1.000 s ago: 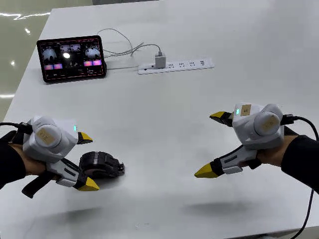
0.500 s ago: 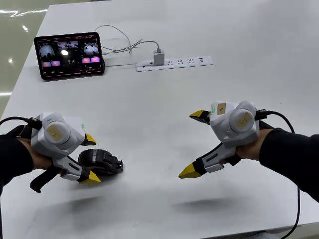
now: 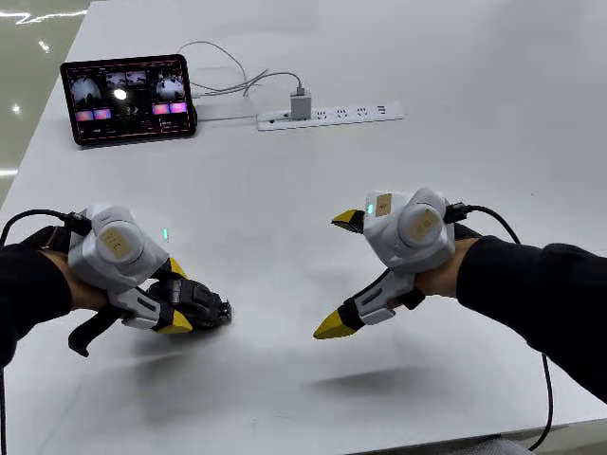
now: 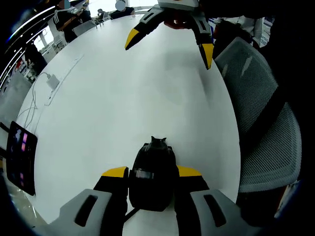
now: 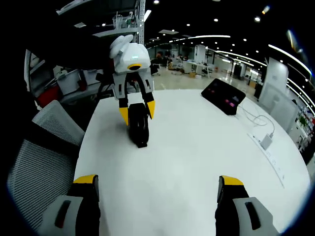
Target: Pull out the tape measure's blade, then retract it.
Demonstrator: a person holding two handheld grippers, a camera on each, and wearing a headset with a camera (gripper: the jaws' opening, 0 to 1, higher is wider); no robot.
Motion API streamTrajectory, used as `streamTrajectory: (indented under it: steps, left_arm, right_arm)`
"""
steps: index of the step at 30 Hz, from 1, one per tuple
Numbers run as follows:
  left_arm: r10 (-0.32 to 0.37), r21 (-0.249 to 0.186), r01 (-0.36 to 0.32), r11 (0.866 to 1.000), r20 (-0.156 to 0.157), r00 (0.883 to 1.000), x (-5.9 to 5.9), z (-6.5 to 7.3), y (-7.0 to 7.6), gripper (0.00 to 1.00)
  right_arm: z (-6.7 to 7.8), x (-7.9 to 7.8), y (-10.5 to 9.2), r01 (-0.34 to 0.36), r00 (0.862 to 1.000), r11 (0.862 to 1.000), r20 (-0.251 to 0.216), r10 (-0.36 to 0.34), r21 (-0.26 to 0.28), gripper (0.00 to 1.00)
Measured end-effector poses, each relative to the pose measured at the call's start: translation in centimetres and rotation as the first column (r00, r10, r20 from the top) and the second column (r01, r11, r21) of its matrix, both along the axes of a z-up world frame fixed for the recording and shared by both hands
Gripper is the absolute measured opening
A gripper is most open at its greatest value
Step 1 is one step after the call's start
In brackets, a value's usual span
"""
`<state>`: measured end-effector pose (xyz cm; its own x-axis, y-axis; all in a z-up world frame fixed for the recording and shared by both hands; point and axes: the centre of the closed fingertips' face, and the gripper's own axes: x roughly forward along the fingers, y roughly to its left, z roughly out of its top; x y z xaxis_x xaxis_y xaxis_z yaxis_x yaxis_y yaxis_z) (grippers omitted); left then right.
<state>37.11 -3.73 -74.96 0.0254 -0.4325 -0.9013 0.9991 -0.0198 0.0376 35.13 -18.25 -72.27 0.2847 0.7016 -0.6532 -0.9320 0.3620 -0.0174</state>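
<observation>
Tape measure (image 3: 197,305) lies on the white table (image 3: 285,190), well to my side of the tablet (image 3: 126,98) and about in line with it. My left gripper (image 3: 178,296) is clamped on the case, a jaw on each side. The case's long axis runs along those jaws, hook end pointing at my right gripper (image 3: 339,273). That one is spread wide, facing the hook, well apart. I judge the right does the pull. Blade not out yet. Power strip (image 3: 332,116) just beside the tablet. Mesh chair (image 4: 261,123) at the table edge far from the tablet; open office room.
</observation>
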Motion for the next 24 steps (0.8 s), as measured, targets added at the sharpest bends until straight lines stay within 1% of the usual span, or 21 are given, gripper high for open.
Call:
streamTrajectory:
  steps: [1,4,6,10,11,13,15,18,20,23,24]
  left_arm:
    - [-0.010,0.009,0.010,1.000,-0.001,1.000,-0.1,0.0,0.1,0.30]
    - [-0.005,0.008,0.005,1.000,-0.005,1.000,0.0,-0.1,0.2,0.30]
    - [0.014,0.005,-0.014,1.000,-0.019,1.000,0.0,-0.1,0.2,0.30]
    - [0.014,0.008,-0.014,1.000,-0.017,1.000,-0.1,-0.2,0.3,0.30]
    - [0.017,0.010,-0.017,1.000,-0.021,1.000,-0.1,-0.2,0.2,0.30]
    - [0.017,0.022,-0.016,1.000,-0.031,0.999,-0.1,-0.3,0.2,0.30]
    - [0.004,0.036,-0.003,0.999,-0.033,0.999,-0.2,-0.4,0.2,0.30]
    - [-0.002,0.042,0.004,0.999,-0.036,0.999,-0.2,-0.6,0.0,0.31]
    - [0.000,0.047,0.002,0.999,-0.037,0.999,-0.2,-0.7,0.1,0.31]
    - [-0.006,0.048,0.006,0.999,-0.013,1.000,-0.2,-0.9,0.1,0.31]
    - [-0.007,0.047,0.007,0.999,-0.010,1.000,-0.2,-0.9,0.1,0.31]
  right_arm:
    - [0.0,0.0,0.2,-0.002,1.000,1.000,-0.001,0.002,0.001,0.99]
    - [-0.1,0.1,0.8,-0.011,1.000,1.000,-0.001,0.011,0.004,0.99]
    - [-0.2,0.3,1.2,-0.014,1.000,1.000,-0.004,0.014,0.007,0.99]
    - [-0.7,0.5,2.2,-0.020,1.000,1.000,-0.012,0.020,0.009,0.99]
    - [-0.7,0.5,2.4,-0.020,1.000,1.000,-0.013,0.020,0.009,0.99]
    - [-0.9,0.7,3.1,-0.025,1.000,1.000,-0.012,0.025,0.016,0.99]
    - [-1.0,0.7,3.7,-0.028,0.999,0.999,-0.018,0.028,0.018,0.99]
    - [-1.3,0.8,4.5,-0.037,0.999,0.999,-0.022,0.037,0.015,0.99]
    - [-1.6,0.8,5.0,-0.044,0.999,0.999,-0.027,0.044,0.011,0.99]
    - [-1.9,0.8,5.6,-0.053,0.998,0.999,-0.029,0.053,0.004,0.99]
    - [-2.0,0.8,5.7,-0.054,0.998,0.999,-0.031,0.054,0.005,0.99]
